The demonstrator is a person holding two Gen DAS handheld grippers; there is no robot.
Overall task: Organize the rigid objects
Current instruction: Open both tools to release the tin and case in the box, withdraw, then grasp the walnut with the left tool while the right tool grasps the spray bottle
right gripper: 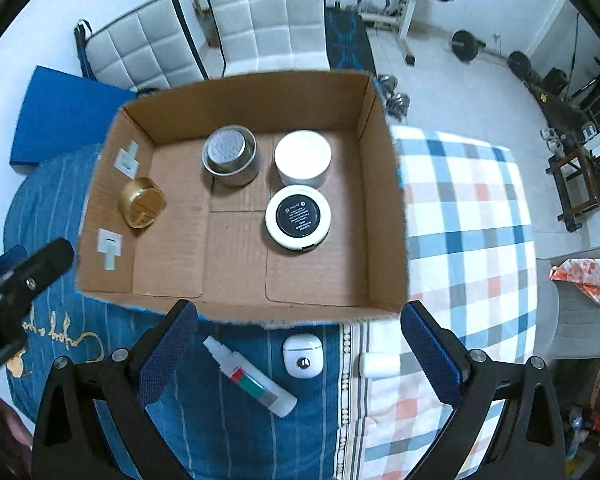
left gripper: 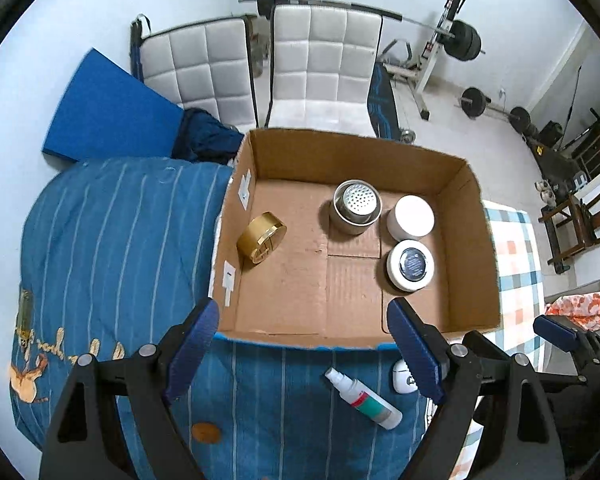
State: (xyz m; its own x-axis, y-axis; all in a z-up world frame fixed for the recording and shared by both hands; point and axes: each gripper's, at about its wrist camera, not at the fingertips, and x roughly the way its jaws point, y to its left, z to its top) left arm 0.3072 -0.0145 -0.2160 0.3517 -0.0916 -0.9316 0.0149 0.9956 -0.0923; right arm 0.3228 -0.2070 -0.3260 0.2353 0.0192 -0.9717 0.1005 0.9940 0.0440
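Observation:
An open cardboard box lies on the bed. Inside it are a gold round tin leaning at the left wall, a steel shaker jar, a white-lidded jar and a white jar with a dark label. In front of the box lie a white spray bottle, a white earbud case and a small white block. My left gripper and right gripper are open and empty, above these items.
A blue striped blanket covers the bed's left, a checked sheet its right. Two white padded chairs stand behind the box. Weights and a bench fill the far floor. A blue pad lies at the left.

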